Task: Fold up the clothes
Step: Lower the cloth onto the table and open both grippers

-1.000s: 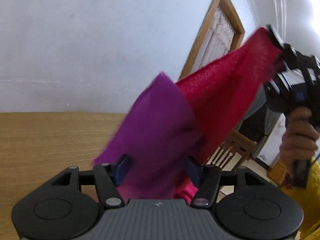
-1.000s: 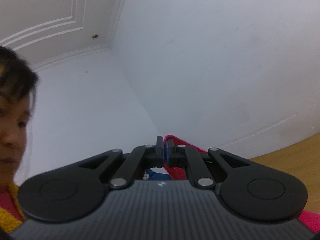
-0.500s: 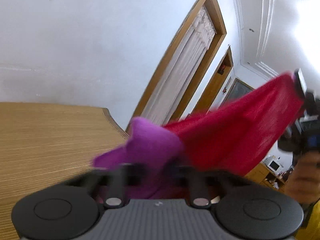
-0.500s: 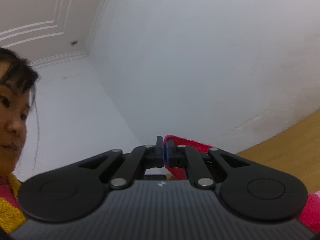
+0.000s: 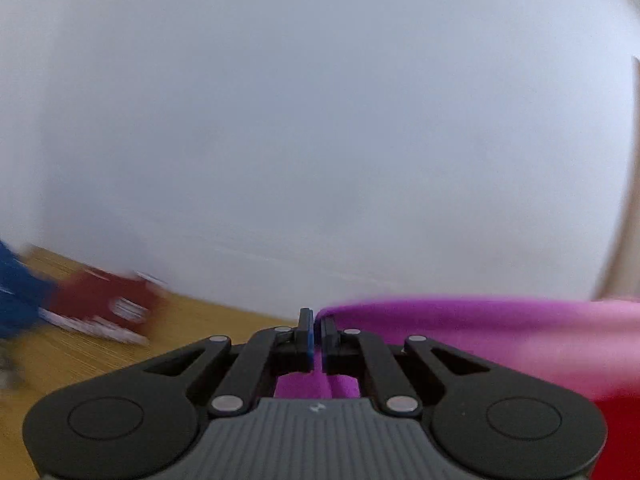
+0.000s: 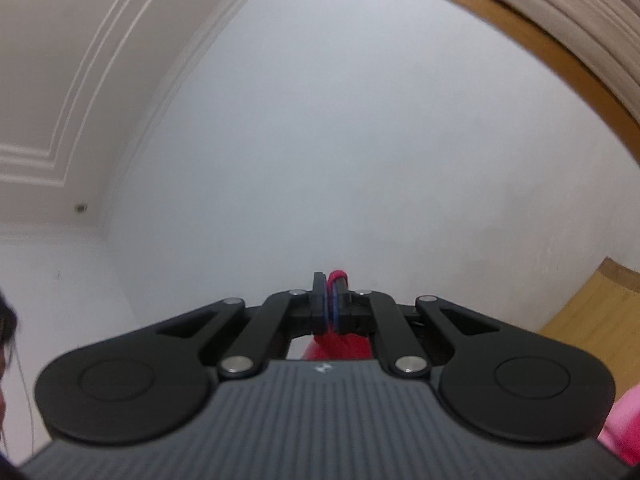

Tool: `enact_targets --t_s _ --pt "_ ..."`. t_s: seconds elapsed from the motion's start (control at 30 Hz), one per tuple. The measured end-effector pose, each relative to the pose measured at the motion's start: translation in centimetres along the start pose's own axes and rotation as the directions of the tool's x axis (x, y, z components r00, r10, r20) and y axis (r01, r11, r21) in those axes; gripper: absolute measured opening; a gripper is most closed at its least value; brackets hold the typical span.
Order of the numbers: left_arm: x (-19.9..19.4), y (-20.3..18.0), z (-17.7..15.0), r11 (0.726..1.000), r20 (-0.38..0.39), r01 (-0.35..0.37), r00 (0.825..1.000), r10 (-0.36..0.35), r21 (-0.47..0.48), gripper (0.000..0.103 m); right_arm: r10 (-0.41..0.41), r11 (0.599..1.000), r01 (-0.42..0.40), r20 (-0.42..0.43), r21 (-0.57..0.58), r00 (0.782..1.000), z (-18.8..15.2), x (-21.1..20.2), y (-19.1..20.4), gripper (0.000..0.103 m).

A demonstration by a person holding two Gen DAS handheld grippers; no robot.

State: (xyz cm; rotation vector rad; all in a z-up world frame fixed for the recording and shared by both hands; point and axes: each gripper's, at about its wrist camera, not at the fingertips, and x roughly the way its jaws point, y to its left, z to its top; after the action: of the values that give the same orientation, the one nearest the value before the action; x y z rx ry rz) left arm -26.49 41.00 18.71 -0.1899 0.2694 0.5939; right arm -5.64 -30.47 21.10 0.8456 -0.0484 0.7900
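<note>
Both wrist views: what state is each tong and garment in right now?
Left tongs: just closed, shut on the purple cloth.
Right tongs: shut on the red cloth.
Dark red garment: lying on the wooden table, blurred.

My right gripper (image 6: 331, 300) pinches the red cloth (image 6: 340, 345), aimed up at the white wall (image 6: 360, 140).

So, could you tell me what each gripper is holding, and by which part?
Both hold one garment: left gripper pinches its purple edge, right gripper its red edge.
</note>
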Motion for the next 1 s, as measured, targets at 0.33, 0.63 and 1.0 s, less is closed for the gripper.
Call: enact_targets --t_s 0.33,0.63,1.0 --pt "-4.7 11.2 3.1 0.976 -0.036 -0.212 0.976 0.214 0.043 0.013 -0.117 0.978 0.067 -0.254 -0.198 0.96 -4.6 6.5 -0.5 0.018" --pt "2.9 -2.2 -17.9 0.953 -0.539 0.254 0.833 -0.13 0.164 0.029 -0.445 0.892 0.191 -0.723 -0.41 0.529 -28.7 8.3 -4.5 0.052" --pt "6.3 -15.3 -29.0 0.922 -0.781 0.387 0.571 -0.253 -0.016 0.039 -0.556 0.78 -0.049 -0.727 -0.624 0.403 -35.5 5.6 -0.8 0.051"
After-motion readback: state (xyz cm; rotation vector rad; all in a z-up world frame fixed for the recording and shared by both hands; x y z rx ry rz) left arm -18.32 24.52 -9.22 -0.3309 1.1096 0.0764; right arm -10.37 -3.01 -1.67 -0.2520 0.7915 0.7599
